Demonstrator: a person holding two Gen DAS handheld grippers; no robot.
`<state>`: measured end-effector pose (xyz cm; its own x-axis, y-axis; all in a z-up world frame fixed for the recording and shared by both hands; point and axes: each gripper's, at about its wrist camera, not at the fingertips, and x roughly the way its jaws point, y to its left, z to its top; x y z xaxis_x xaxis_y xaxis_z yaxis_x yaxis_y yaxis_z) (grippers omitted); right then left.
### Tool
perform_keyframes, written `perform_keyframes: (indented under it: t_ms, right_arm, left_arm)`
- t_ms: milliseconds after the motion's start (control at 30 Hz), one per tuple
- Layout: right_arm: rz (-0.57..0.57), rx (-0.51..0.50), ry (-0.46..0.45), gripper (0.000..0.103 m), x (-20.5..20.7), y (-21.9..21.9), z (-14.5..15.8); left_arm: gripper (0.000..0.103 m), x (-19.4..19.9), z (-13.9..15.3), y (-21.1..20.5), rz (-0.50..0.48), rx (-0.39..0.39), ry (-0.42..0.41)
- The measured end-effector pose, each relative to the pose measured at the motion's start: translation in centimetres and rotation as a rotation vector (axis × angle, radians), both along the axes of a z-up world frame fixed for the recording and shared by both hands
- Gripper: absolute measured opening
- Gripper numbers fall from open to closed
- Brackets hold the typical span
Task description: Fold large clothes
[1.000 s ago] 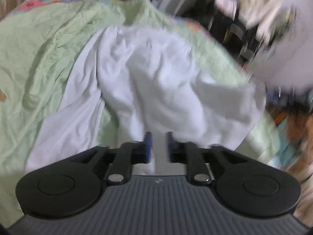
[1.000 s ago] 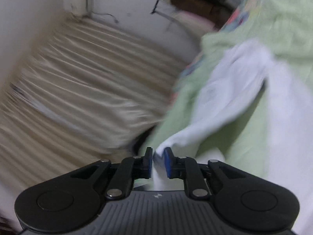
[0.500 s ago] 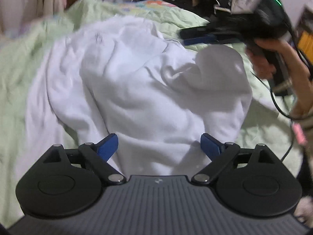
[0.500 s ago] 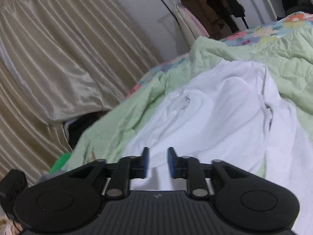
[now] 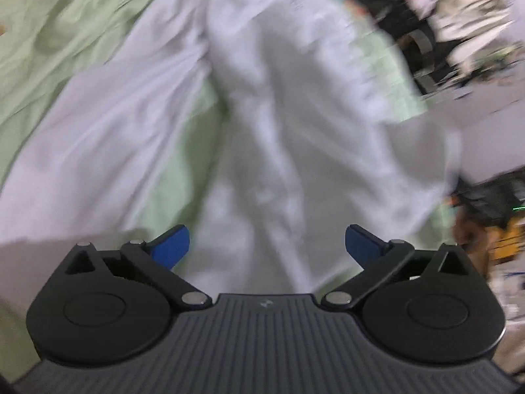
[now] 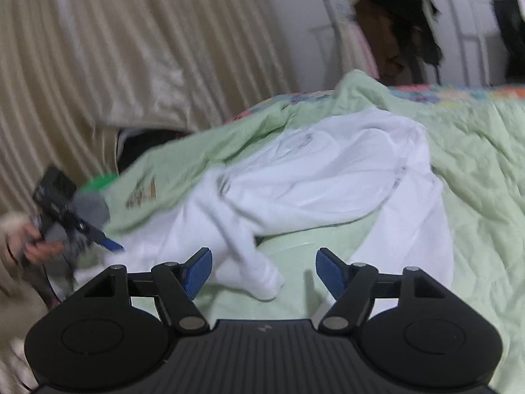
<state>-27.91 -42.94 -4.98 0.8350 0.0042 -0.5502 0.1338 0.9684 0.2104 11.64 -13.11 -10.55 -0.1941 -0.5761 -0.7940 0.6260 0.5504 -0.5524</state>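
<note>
My left gripper [image 5: 266, 246] had its blue pads [image 5: 170, 245] spread wide and its jaws were still opening, gripping nothing; the white garment [image 5: 279, 124] filled the frame just beyond them, blurred, running from the lower centre up toward the upper right. My right gripper [image 6: 264, 271] was likewise released, jaws opening, pads [image 6: 197, 272] clear of the cloth, with a sleeve end [image 6: 262, 279] of the garment [image 6: 328, 170] lying loose on the quilt [image 6: 475, 164] in the gap between them, touching neither that I could see. In the right view the garment lay crumpled across the middle of the frame, its body bunched toward the centre right and a second sleeve trailing down the right side. The green quilt spread under it on all sides, its flowered edge showing at the upper right. At the left edge of that view a hand [image 6: 36, 246] held the left gripper [image 6: 108, 244], its blue tip just at the garment's left edge. A beige curtain [image 6: 115, 49] filled the upper left, and dark clothes [image 6: 393, 6] hung at the top right.
</note>
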Motion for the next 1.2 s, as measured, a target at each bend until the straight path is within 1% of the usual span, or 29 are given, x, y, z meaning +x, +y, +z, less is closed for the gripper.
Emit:
perform_keyframes:
  t_ms: [67,100,133,167,200,233,300,333,367,400,433,467,500,567,633,700,767,800,833,867,900,933,967,1033,1067,1100,1133,1167,1200]
  right_arm:
    - [0.031,-0.041,0.023,0.071,1.0,0.6,-0.5]
    - [0.071,-0.026,0.043,0.058,2.1,1.0,-0.9]
    - [0.087,-0.013,0.051,0.032,2.4,1.1,-1.0]
    - [0.099,-0.001,0.057,0.016,2.6,1.0,-1.1]
    - [0.112,-0.011,0.050,0.009,2.7,1.7,-0.6]
    - [0.108,-0.039,0.026,0.009,2.4,2.2,0.0]
    - [0.103,-0.037,-0.017,0.009,1.7,2.6,1.4]
    - [0.101,-0.018,-0.037,0.009,1.4,2.7,1.9]
    - [0.097,0.083,-0.100,0.009,0.2,2.4,3.7]
    - [0.096,0.139,-0.134,0.009,-0.5,2.3,4.6]
    - [0.096,0.181,-0.159,0.009,-1.0,2.2,5.2]
    - [0.101,0.252,-0.198,0.009,-2.0,2.0,6.2]
    - [0.060,0.308,-0.200,0.009,-3.3,2.2,7.1]
    - [-0.042,0.408,-0.189,0.009,-6.0,2.5,8.8]
    - [-0.089,0.458,-0.128,0.009,-7.8,2.9,8.7]
    - [-0.087,0.599,-0.076,0.009,-8.6,2.9,6.6]
    - [-0.081,0.749,-0.025,0.009,-9.4,2.9,4.4]
    - [-0.111,0.801,0.030,0.009,-9.9,3.1,2.5]
    - [-0.129,0.814,0.064,0.009,-10.2,3.2,1.6]
    - [-0.162,0.814,0.093,0.009,-11.0,3.1,0.8]
    - [-0.199,0.812,0.122,0.009,-11.9,3.1,0.0]
    - [-0.214,0.815,0.119,0.009,-12.6,3.0,-0.2]
    - [-0.207,0.808,0.065,0.009,-14.0,2.8,0.8]
    - [-0.191,0.793,0.005,0.009,-15.0,2.7,2.0]
    - [-0.156,0.752,-0.052,0.009,-16.1,3.0,3.6]
    - [-0.131,0.719,-0.051,0.009,-16.3,3.4,4.1]
    - [-0.109,0.690,-0.036,0.010,-16.3,3.7,4.3]
    - [-0.128,0.615,0.014,0.014,-16.3,4.3,4.4]
    - [-0.149,0.595,0.029,0.029,-16.4,4.3,4.1]
  left_arm:
    - [0.103,-0.1,-1.8,-0.7,0.034,0.090,0.039]
    - [0.103,-0.3,-2.3,-0.7,0.049,0.074,0.056]
    - [0.097,-0.7,-2.1,-0.7,0.027,0.040,0.037]
    - [0.080,-1.2,-1.7,-0.8,-0.008,0.006,0.005]
    - [0.066,-1.4,-1.2,-0.9,-0.035,-0.008,0.001]
    - [0.045,-1.4,-0.7,-1.0,-0.059,-0.015,0.008]
    - [0.040,-1.1,0.2,-0.8,-0.033,0.002,0.036]
    - [0.033,-0.9,0.8,-0.6,-0.017,0.003,0.045]
    - [0.029,-0.7,1.5,-0.2,-0.001,-0.007,0.051]
    - [0.028,-0.5,2.3,0.3,0.015,-0.020,0.058]
    - [0.028,-0.3,3.3,0.9,0.029,-0.037,0.060]
    - [0.028,-0.2,4.1,1.3,0.034,-0.050,0.055]
    - [0.028,-0.3,5.4,1.9,0.036,-0.069,0.033]
    - [0.028,-0.2,7.3,2.9,0.045,-0.088,-0.009]
    - [0.028,0.0,8.4,3.6,0.056,-0.090,-0.046]
    - [0.034,0.2,8.8,3.7,0.063,-0.073,-0.075]
    - [0.041,0.2,8.2,2.8,0.061,-0.030,-0.091]
    - [0.041,-0.3,7.7,1.9,0.044,0.012,-0.123]
    - [0.041,-0.8,7.5,1.3,0.027,0.035,-0.150]
    - [0.041,-0.8,7.7,1.0,0.013,0.041,-0.164]
    - [0.041,-1.4,8.0,0.5,-0.019,0.043,-0.198]
    - [0.041,-2.1,8.5,-0.1,-0.051,0.039,-0.238]
    - [0.041,-2.8,8.9,-0.7,-0.081,0.032,-0.279]
    - [0.041,-4.2,10.3,-2.0,-0.131,0.026,-0.365]
    - [0.043,-4.7,10.9,-2.5,-0.149,0.017,-0.389]
    - [0.046,-4.8,11.3,-3.0,-0.160,0.007,-0.404]
    - [0.054,-5.0,11.6,-3.6,-0.170,-0.005,-0.415]
    - [0.062,-5.2,11.9,-4.2,-0.181,-0.015,-0.420]
    - [0.065,-5.6,12.2,-4.8,-0.191,-0.024,-0.423]
